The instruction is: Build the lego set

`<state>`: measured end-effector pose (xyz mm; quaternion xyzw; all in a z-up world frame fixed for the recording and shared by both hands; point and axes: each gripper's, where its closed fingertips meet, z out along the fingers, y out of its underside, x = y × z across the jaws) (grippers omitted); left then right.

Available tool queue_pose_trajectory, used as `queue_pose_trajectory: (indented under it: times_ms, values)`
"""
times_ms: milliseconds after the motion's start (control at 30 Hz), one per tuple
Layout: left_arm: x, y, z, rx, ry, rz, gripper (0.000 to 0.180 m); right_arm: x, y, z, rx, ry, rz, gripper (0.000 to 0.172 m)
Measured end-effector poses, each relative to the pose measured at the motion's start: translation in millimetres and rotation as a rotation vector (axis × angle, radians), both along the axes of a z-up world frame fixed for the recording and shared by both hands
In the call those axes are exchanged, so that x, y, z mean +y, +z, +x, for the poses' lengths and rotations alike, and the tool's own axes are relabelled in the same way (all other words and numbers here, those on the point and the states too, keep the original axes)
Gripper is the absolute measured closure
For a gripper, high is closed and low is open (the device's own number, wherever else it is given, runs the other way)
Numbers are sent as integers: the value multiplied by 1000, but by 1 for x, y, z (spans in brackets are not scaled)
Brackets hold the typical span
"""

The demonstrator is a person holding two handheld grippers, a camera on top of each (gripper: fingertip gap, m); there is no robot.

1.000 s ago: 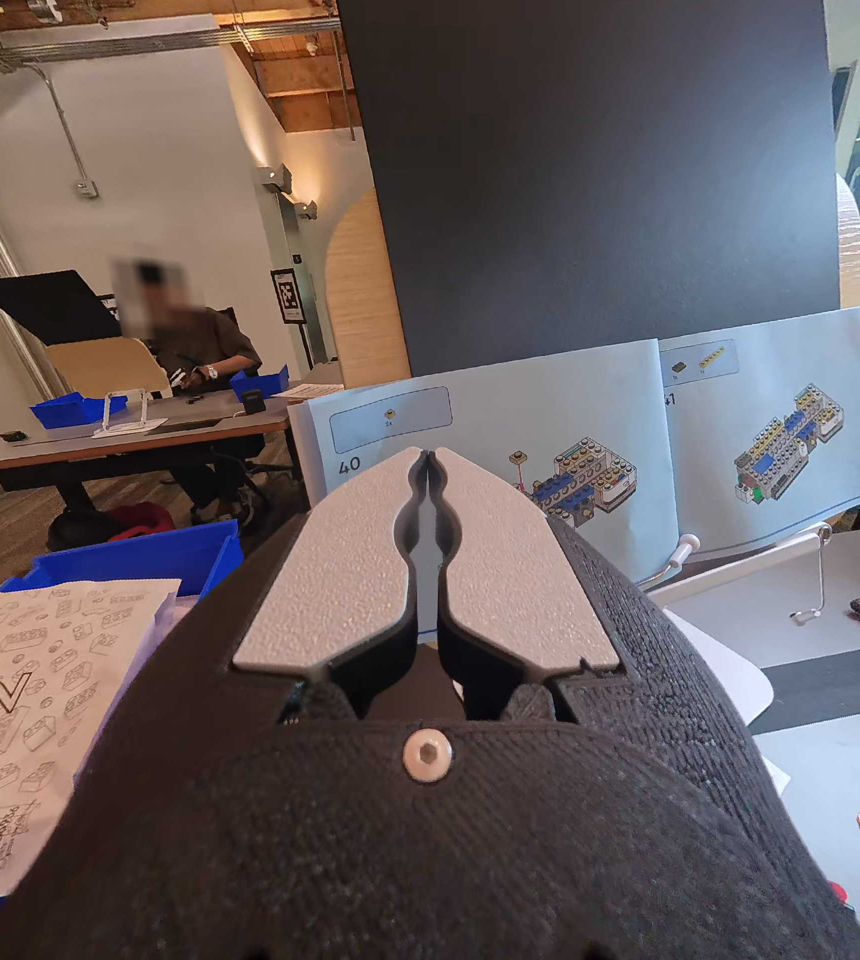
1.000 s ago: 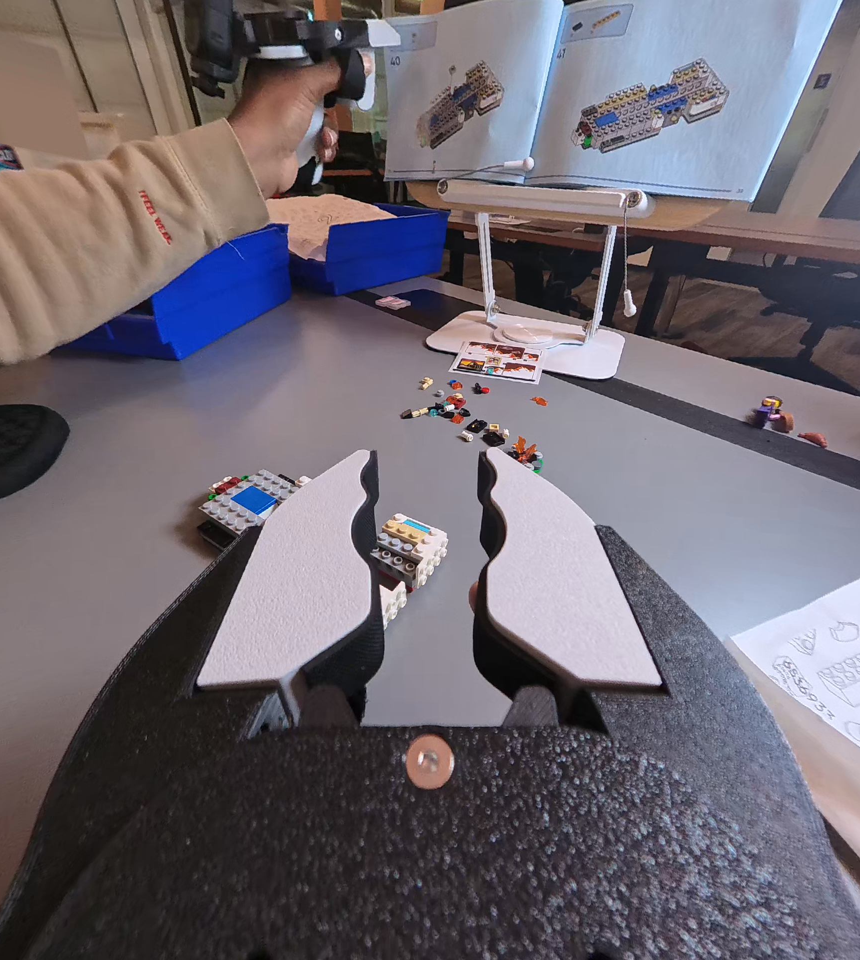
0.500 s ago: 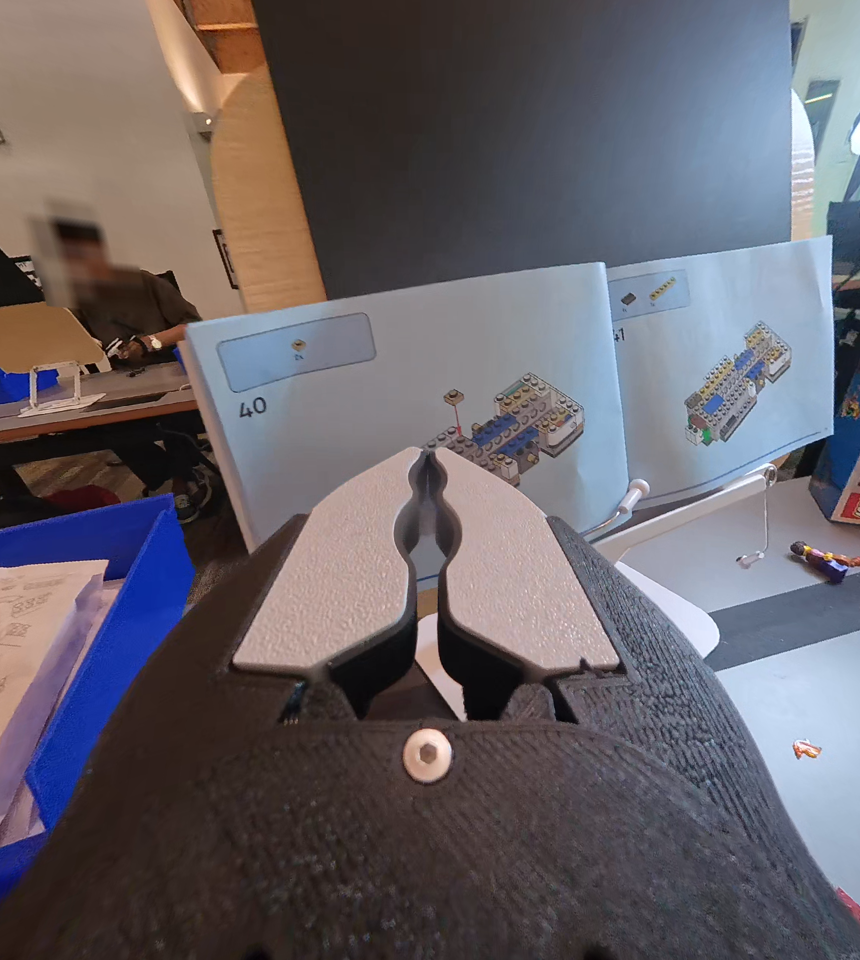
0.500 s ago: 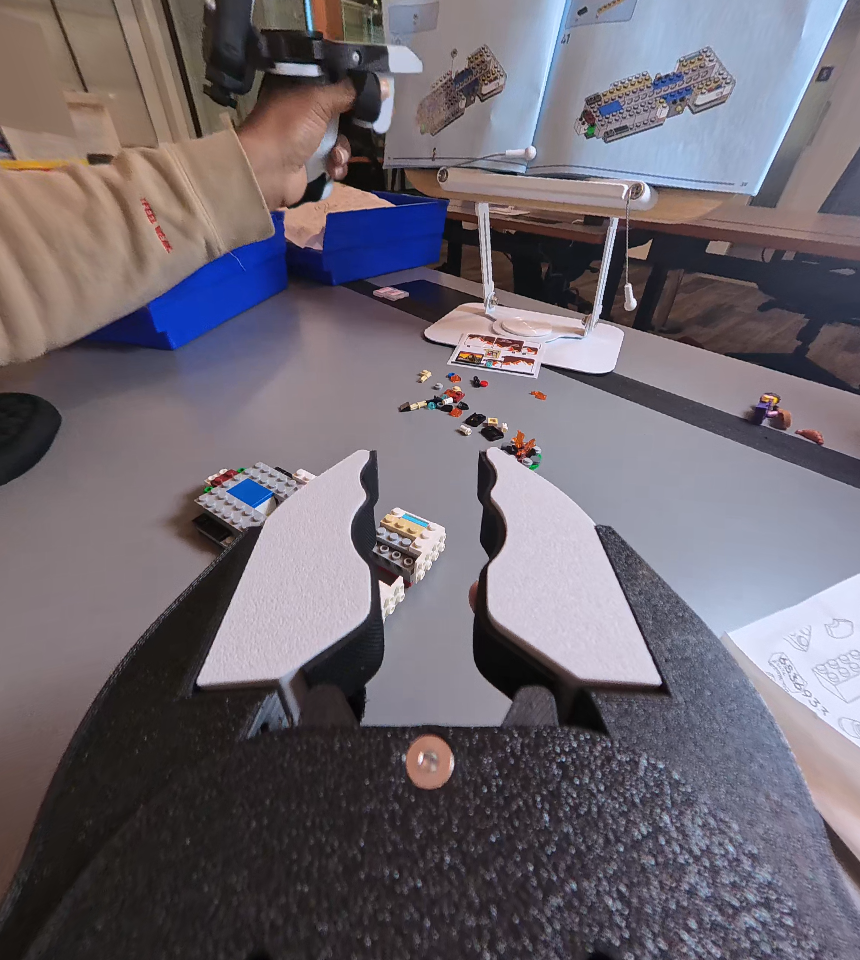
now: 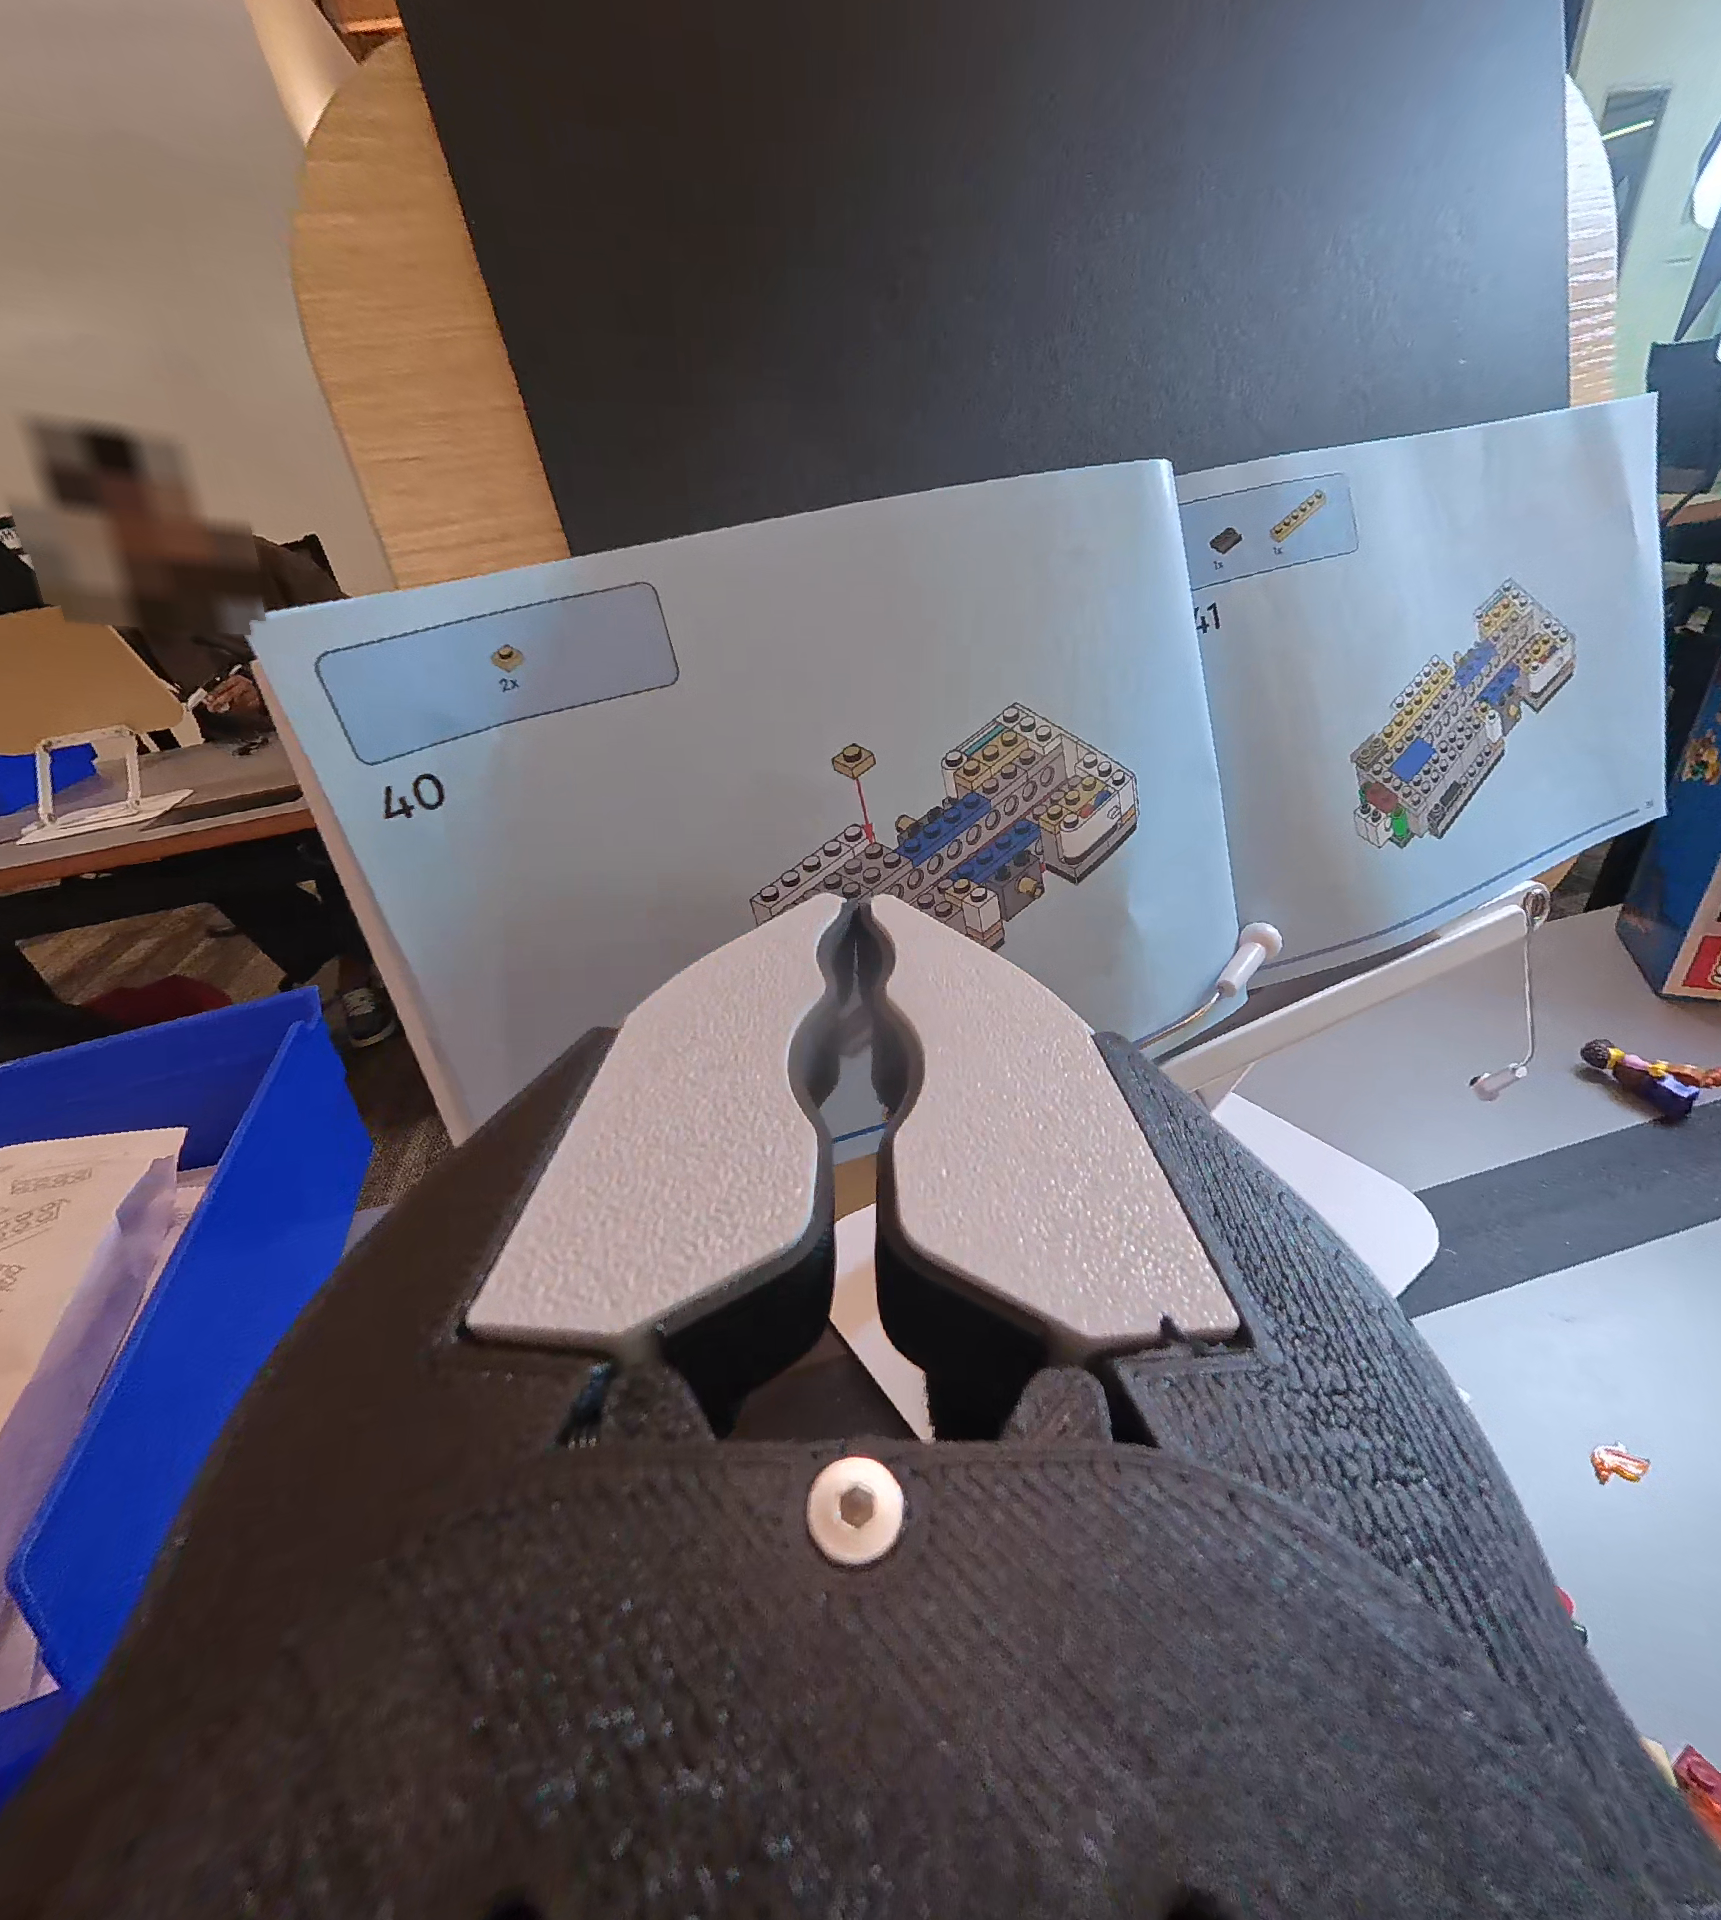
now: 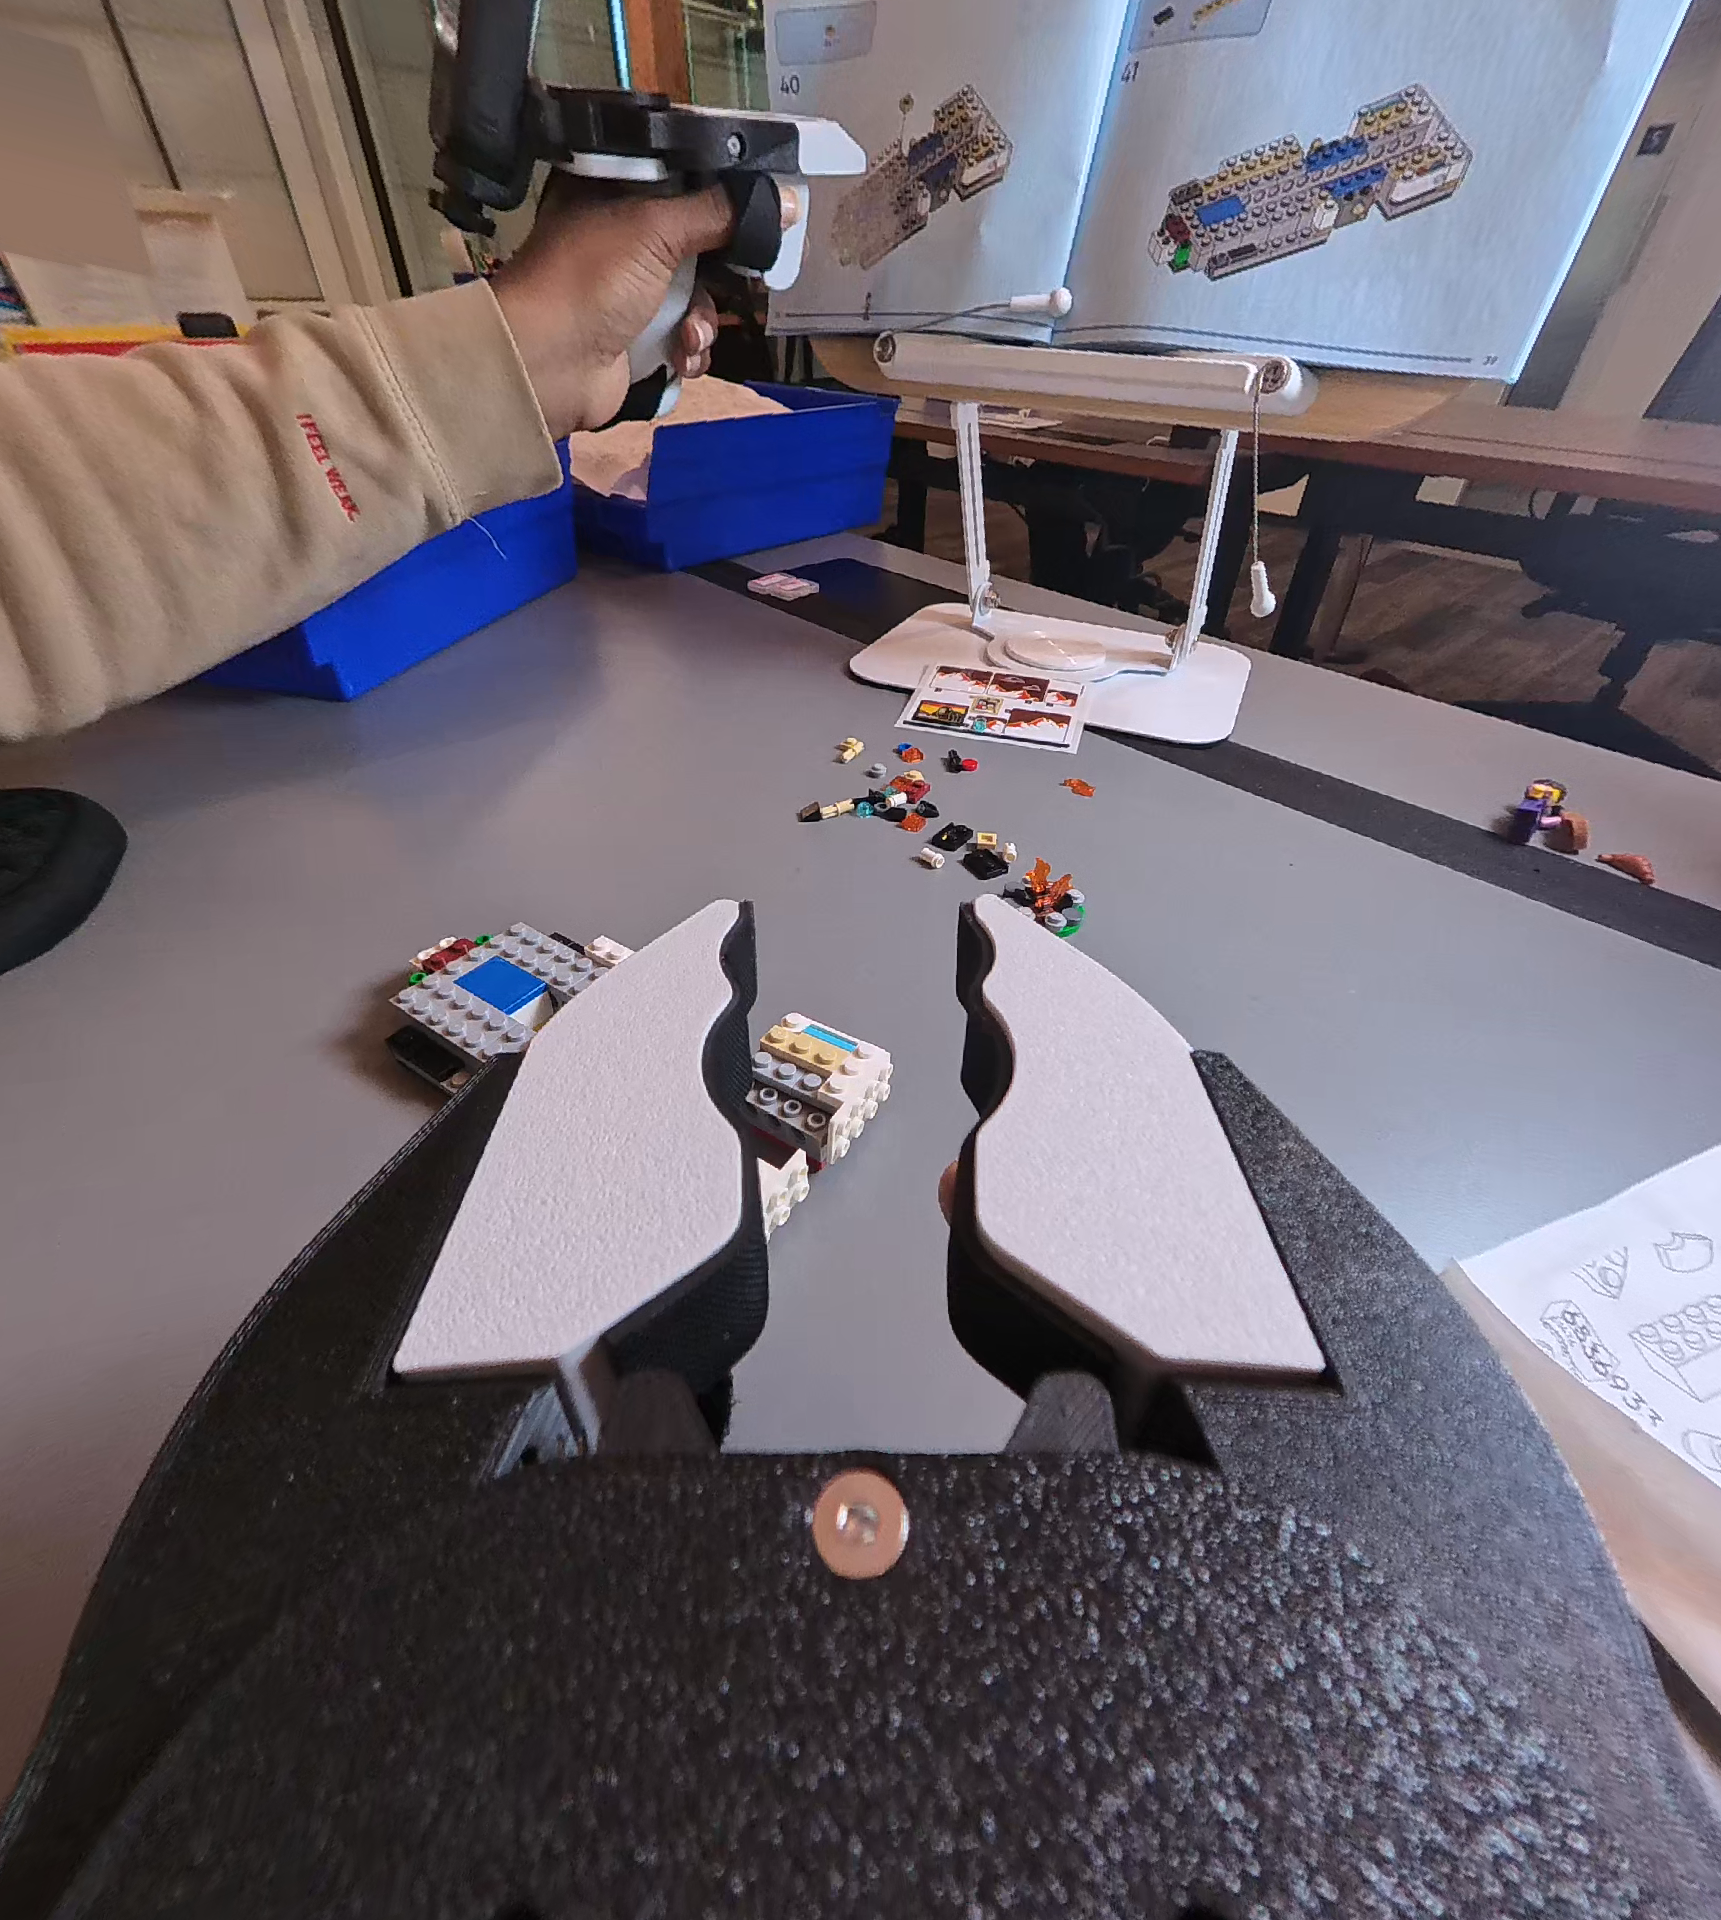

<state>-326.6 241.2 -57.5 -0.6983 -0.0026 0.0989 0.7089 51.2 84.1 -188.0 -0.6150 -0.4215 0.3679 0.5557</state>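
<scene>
the left gripper [image 5: 858, 914] is pointing at the booklet [image 5: 731, 727] on its stand [image 6: 1053, 665], mid-frame, jaws pressed together on nothing; the right gripper [image 6: 856, 920] is hovering low over the table [image 6: 316, 790], jaws parted and gripping nothing, a small white-and-tan brick block [image 6: 820, 1081] lying below the gap by the left finger; a grey plate build [image 6: 492, 987] is lying at centre left; loose bits [image 6: 923, 810] are lying above the tips.

The left hand-held gripper [image 5: 858, 912] has swung right and nearer the open instruction booklet [image 5: 731, 727].
</scene>
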Motion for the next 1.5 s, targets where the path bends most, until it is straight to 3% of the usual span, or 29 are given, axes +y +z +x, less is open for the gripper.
queue_pose_trajectory:
  times_ms: [267,400,533,667,733,833,1067,1233,1500]
  values:
    - [-5,-4,13,-4,-34,-4,180,0,1,1,1,-1,0,134]
    - [-28,-20,52,-4,-166,-49,180,1,2,3,5,-6,5,134]
    - [-72,-71,98,22,-330,-194,180,2,3,5,13,-9,0,134]
    - [-106,-151,123,77,-478,-479,175,0,1,2,14,9,-25,134]
    - [-111,-183,126,97,-531,-632,166,-2,-2,-1,4,24,-29,134]
    - [-101,-205,130,105,-583,-735,165,-5,-3,-3,-11,34,-17,134]
    - [-63,-227,132,201,-685,-877,163,-4,-2,1,0,43,-42,134]
    - [-61,-230,134,196,-766,-1000,164,-5,-5,2,-7,57,-56,134]
    - [-77,-228,145,200,-816,-1034,172,-7,-7,1,-32,66,-45,134]
